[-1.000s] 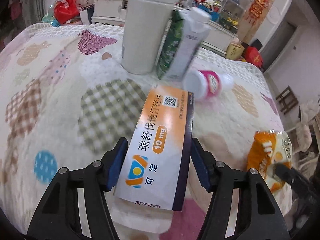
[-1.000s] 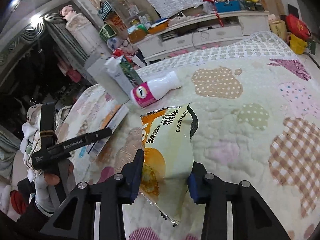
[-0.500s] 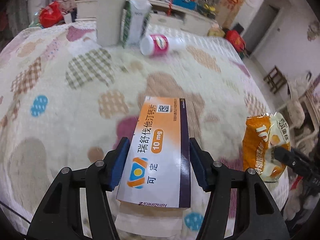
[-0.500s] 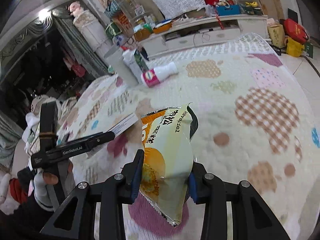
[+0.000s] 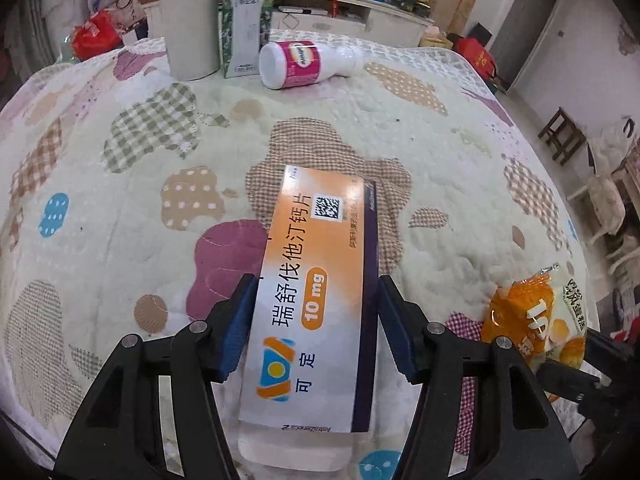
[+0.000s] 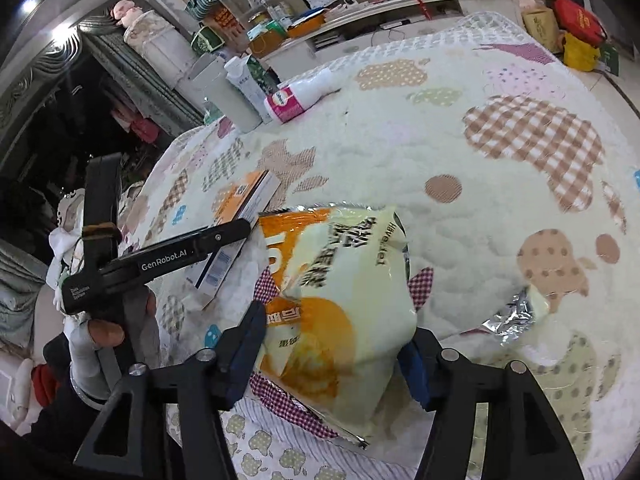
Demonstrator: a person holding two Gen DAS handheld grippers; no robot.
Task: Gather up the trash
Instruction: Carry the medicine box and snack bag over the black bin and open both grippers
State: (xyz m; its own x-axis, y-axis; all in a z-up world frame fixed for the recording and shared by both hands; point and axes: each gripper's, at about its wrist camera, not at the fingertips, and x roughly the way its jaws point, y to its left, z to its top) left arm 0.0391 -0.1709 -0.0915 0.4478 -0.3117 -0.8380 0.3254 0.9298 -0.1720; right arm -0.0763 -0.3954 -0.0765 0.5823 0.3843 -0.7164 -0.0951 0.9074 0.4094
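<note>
My left gripper point(image 5: 314, 322) is shut on an orange and white medicine box point(image 5: 320, 280) and holds it above the quilted bed near its front edge. My right gripper point(image 6: 334, 346) is shut on a yellow and orange snack bag point(image 6: 340, 292); the bag also shows at the right in the left wrist view point(image 5: 536, 316). The left gripper with the box shows at the left in the right wrist view point(image 6: 240, 216). A pink and white bottle point(image 5: 304, 64) lies on its side at the far end of the bed.
A white cylinder container point(image 5: 188, 24) and a green and white carton point(image 5: 246, 24) stand beside the bottle at the far end. A torn silver foil scrap point(image 6: 516, 312) lies on the quilt right of the bag. Cabinets, bags and a chair surround the bed.
Both grippers have pulled back toward the near edge of the bed with their loads. The bottle, carton and cylinder now sit much farther away.
</note>
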